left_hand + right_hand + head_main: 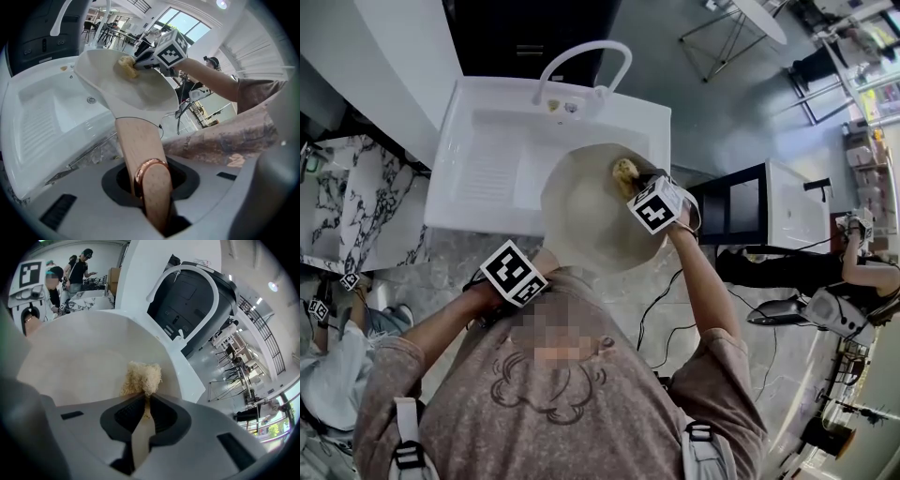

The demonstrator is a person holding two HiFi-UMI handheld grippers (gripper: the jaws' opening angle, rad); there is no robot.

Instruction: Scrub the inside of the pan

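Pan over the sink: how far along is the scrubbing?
Done: the left gripper has its jaws shut on the wooden handle, tilting the pan over the sink. In hand: the right gripper presses a fibrous scrubber on the pan's inner wall near its rim. Left: the remaining inside; no dirt or foam shows, so cleanliness can't be judged.

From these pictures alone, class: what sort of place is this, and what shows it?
Probably a workshop or lab with a mock kitchen corner: a white sink, cables across the floor, office tables and chairs beyond.
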